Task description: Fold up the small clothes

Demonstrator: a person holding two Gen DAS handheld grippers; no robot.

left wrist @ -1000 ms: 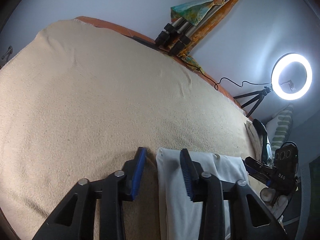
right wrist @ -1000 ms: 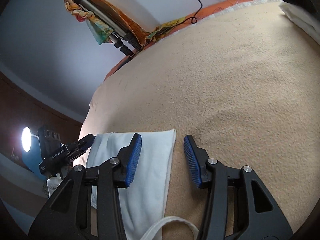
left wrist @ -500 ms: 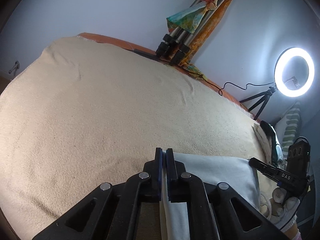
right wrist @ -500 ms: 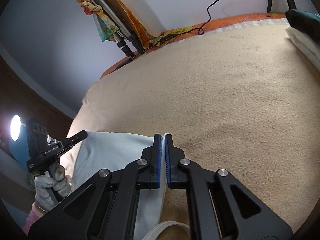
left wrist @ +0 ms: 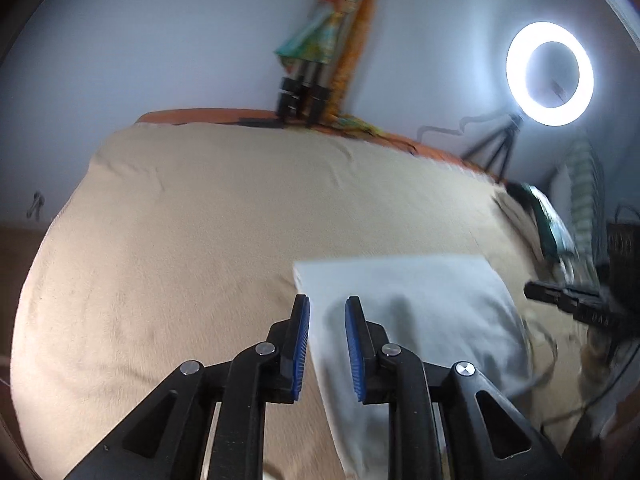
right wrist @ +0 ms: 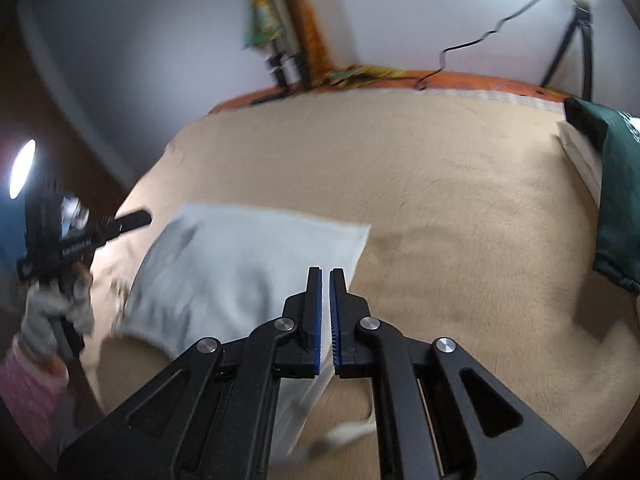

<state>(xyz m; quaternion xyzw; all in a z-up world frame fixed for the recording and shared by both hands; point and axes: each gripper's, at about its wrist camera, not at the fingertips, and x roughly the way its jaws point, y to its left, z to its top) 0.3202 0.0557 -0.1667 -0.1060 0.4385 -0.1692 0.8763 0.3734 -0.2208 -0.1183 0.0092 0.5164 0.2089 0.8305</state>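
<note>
The white cloth (left wrist: 420, 312) lay flat on the blanket (left wrist: 200, 240), near its front edge, long axis running across between the two grippers. The left gripper (left wrist: 326, 344) was released, jaws parted over the cloth's left edge, holding nothing. The right gripper (right wrist: 325, 312) was nearly clenched over the right edge (right wrist: 352, 256); whether fabric was pinched could not be told. Both stood equally near.
</note>
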